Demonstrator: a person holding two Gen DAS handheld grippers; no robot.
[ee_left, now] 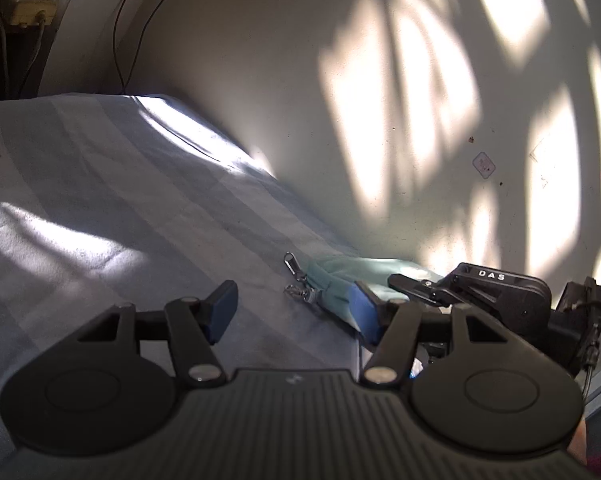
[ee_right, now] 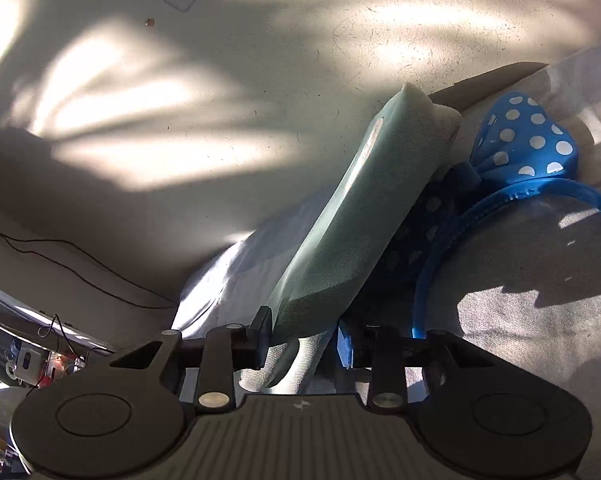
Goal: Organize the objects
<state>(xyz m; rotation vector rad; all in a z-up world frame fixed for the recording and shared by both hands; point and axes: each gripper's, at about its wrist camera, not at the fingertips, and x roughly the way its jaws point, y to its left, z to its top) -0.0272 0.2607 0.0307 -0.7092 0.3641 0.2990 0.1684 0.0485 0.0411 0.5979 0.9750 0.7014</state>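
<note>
A pale teal fabric pouch (ee_right: 352, 220) stands tilted up between the pads of my right gripper (ee_right: 302, 336), which is shut on its near end. From the left wrist view the same pouch (ee_left: 340, 276) lies at the bed's right side by the wall, its metal clasps (ee_left: 294, 272) trailing left, with my right gripper (ee_left: 408, 284) reaching in from the right. A blue headband (ee_right: 520, 196) with a white-dotted bow rests just right of the pouch. My left gripper (ee_left: 294, 304) is open, its right pad beside the pouch's end and nothing pressed between its pads.
The bed sheet (ee_left: 100, 184) is striped grey-blue and spreads to the left. A sunlit wall (ee_left: 380, 100) runs close along the bed's far side. Dark cables (ee_left: 118, 40) hang down the wall, and a plug box (ee_left: 30, 8) sits at the top left.
</note>
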